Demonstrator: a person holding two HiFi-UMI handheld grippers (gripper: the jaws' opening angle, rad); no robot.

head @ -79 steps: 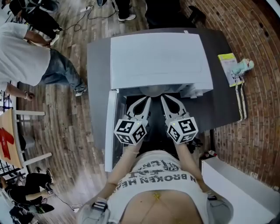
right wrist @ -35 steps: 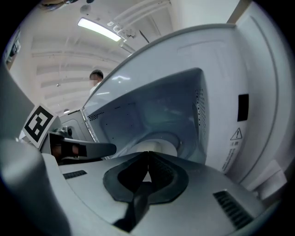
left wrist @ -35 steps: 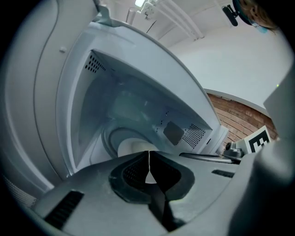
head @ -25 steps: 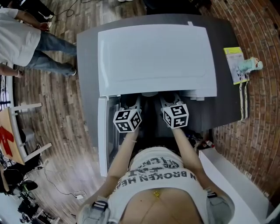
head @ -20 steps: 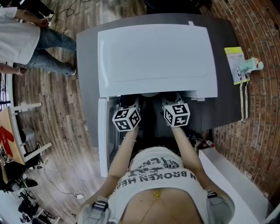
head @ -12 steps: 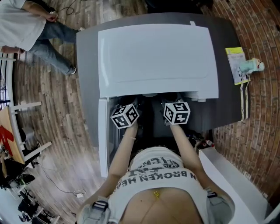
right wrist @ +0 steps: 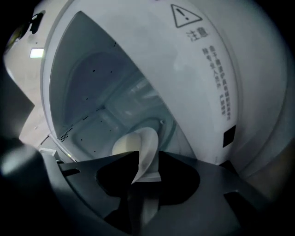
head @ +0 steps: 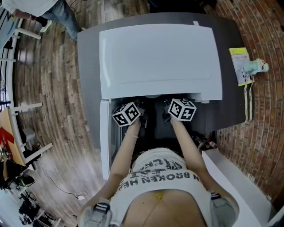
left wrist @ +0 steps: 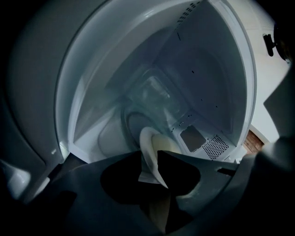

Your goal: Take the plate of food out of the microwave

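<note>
A white microwave (head: pixel 159 57) stands on a grey counter with its door (head: pixel 104 137) swung open to the left. Inside, a white plate (left wrist: pixel 152 147) lies on the glass turntable (left wrist: pixel 138 124). Both grippers reach into the cavity; in the head view only their marker cubes (head: pixel 126 114) (head: pixel 182 109) show. The left gripper (left wrist: pixel 150 159) has the plate's rim between its jaws, which have just been closing a little. The right gripper (right wrist: pixel 148 159) straddles the opposite rim of the plate (right wrist: pixel 138 143), and its jaws have just been opening. Any food on the plate is hidden.
A yellow-green packet (head: pixel 238 62) and a small pale bottle (head: pixel 254 66) lie at the counter's right end. A white box (head: pixel 235 186) stands at lower right on brick flooring. A warning label (right wrist: pixel 186 16) marks the microwave's right front panel. A bystander (head: pixel 40 6) stands far left.
Both grippers have gone deeper into the microwave and sunk a little, and their cubes have rolled outward. The bystander has walked off toward the upper left.
</note>
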